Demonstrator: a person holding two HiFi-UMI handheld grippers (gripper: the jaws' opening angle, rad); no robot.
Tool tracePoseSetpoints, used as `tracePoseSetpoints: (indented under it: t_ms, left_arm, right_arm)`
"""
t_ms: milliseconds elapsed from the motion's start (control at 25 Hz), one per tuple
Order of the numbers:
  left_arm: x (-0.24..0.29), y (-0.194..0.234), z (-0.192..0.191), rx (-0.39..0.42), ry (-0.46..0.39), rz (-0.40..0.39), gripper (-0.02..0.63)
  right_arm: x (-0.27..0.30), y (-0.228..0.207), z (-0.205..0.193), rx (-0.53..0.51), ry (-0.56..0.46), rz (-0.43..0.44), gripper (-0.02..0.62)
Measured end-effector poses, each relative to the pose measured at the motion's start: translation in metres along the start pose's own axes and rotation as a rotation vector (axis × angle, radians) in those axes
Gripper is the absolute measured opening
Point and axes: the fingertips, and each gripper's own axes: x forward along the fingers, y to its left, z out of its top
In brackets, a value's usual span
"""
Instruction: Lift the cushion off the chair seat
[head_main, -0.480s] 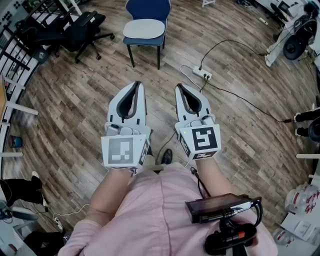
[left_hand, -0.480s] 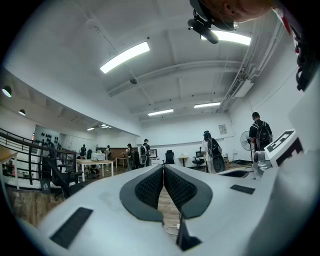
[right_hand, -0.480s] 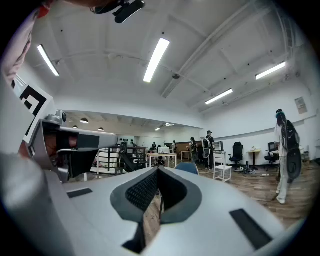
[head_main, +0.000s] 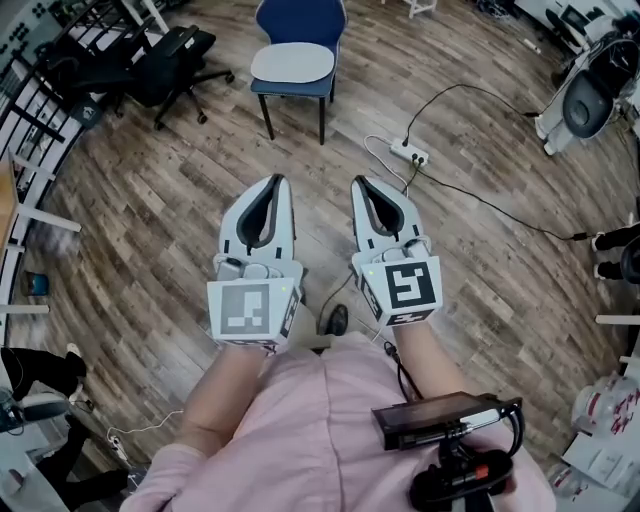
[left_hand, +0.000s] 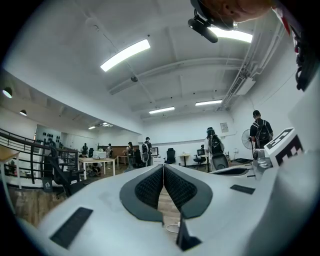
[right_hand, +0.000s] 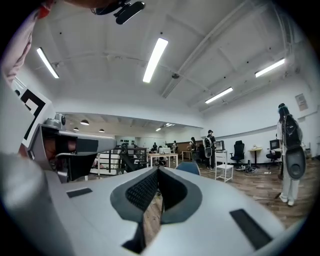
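A blue chair (head_main: 297, 50) stands on the wooden floor at the top of the head view, with a flat pale grey cushion (head_main: 292, 63) lying on its seat. My left gripper (head_main: 277, 181) and right gripper (head_main: 358, 183) are held side by side well short of the chair, both pointing toward it. Each one is shut with nothing between its jaws. In the right gripper view the top of the blue chair back (right_hand: 187, 168) shows just beyond the shut tips (right_hand: 158, 169). The left gripper view shows its tips (left_hand: 163, 166) closed, with the room behind.
A white power strip (head_main: 410, 153) with black and white cables lies on the floor right of the chair. A black office chair (head_main: 165, 62) stands at the upper left beside a black railing (head_main: 40, 80). A white machine (head_main: 585, 95) stands at the upper right. Several people stand far off.
The whole view has shifted slightly: the chair and both grippers sit a little lower in the frame. The grippers remain shut and side by side.
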Motion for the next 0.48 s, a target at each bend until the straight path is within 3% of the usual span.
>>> tracePoseSetpoints:
  t_ms: [80, 160, 200, 480]
  left_arm:
    - [0.005, 0.006, -0.002, -0.006, 0.004, 0.007, 0.014]
    - [0.011, 0.014, -0.005, -0.011, 0.007, 0.013, 0.014]
    - [0.015, 0.019, -0.007, -0.015, 0.008, 0.016, 0.014]
    - [0.058, 0.059, -0.032, -0.041, 0.042, 0.037, 0.014]
  right_arm:
    - [0.007, -0.003, 0.0, 0.015, -0.002, 0.01, 0.017]
    - [0.018, -0.002, -0.001, 0.033, 0.002, 0.034, 0.128]
    - [0.024, -0.003, -0.002, 0.037, 0.005, 0.039, 0.146]
    - [0.082, -0.022, -0.016, 0.023, 0.042, 0.02, 0.155]
